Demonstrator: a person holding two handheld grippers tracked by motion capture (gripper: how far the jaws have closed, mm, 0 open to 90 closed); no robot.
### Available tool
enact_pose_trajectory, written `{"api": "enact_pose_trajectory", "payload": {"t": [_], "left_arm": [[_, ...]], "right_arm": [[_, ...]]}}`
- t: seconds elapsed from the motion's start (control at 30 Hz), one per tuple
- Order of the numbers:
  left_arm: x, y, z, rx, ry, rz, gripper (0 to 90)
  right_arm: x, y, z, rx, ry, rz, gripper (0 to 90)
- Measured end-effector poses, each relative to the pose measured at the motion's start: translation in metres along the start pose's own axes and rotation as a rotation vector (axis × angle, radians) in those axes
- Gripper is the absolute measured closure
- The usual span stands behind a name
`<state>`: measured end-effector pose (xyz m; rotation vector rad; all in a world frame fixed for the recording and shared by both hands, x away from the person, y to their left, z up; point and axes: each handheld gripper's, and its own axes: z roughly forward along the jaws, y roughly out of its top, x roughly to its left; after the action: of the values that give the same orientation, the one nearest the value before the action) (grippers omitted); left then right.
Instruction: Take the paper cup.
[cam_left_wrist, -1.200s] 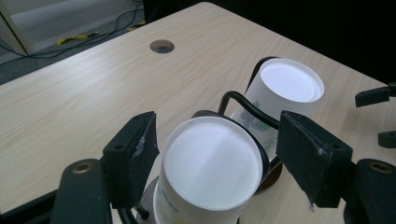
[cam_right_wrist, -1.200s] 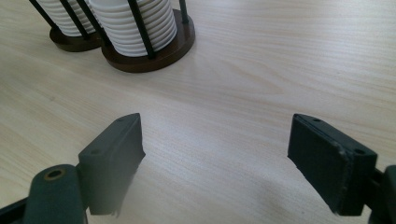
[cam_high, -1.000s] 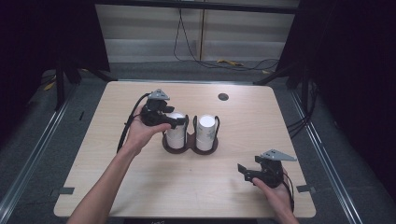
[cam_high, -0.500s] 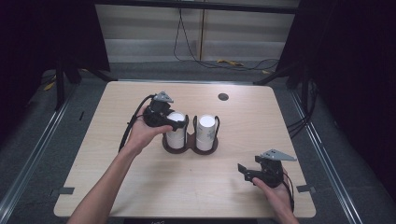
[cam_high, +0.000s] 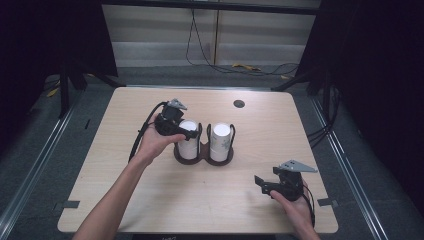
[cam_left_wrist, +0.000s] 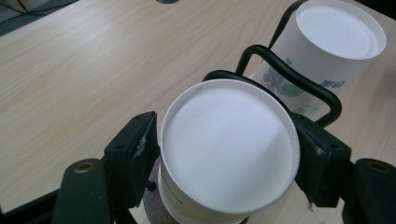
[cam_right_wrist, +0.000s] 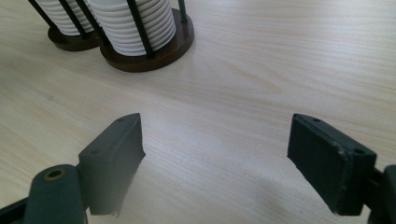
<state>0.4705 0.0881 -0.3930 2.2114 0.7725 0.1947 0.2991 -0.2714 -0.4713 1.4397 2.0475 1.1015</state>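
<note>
Left gripper (cam_left_wrist: 229, 154) clamps top paper cup (cam_left_wrist: 229, 149) near table centre: light, thin-walled, crushable; squeeze gently below rim. Right gripper (cam_right_wrist: 233, 158) wide open, empty.

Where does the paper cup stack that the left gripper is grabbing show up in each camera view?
High view: the gripped cup stack stands left of centre, in the left bay of the dark cup holder, with the left gripper at its top.
Left gripper view: its white top sits low in the centre, between the two jaws.
Right gripper view: it is the ribbed stack at the top left corner.
Shared landmark: the neighbouring cup stack.
</note>
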Motion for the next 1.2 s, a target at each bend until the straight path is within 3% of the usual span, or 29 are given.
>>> {"api": "enact_pose_trajectory", "payload": {"t": [0.47, 0.53, 1.2], "left_arm": [[0.0, 0.003, -0.004, 0.017, 0.003, -0.004, 33.5], [-0.002, 0.004, -0.005, -0.007, 0.005, -0.002, 33.6], [-0.005, 0.01, -0.019, -0.067, 0.016, 0.014, 35.5]], "right_arm": [[0.0, 0.0, 0.0, 0.005, -0.001, 0.0, 18.4], [0.0, 0.0, 0.001, 0.005, -0.002, 0.001, 18.4], [0.0, 0.0, 0.0, 0.004, -0.002, 0.002, 18.5]]}}
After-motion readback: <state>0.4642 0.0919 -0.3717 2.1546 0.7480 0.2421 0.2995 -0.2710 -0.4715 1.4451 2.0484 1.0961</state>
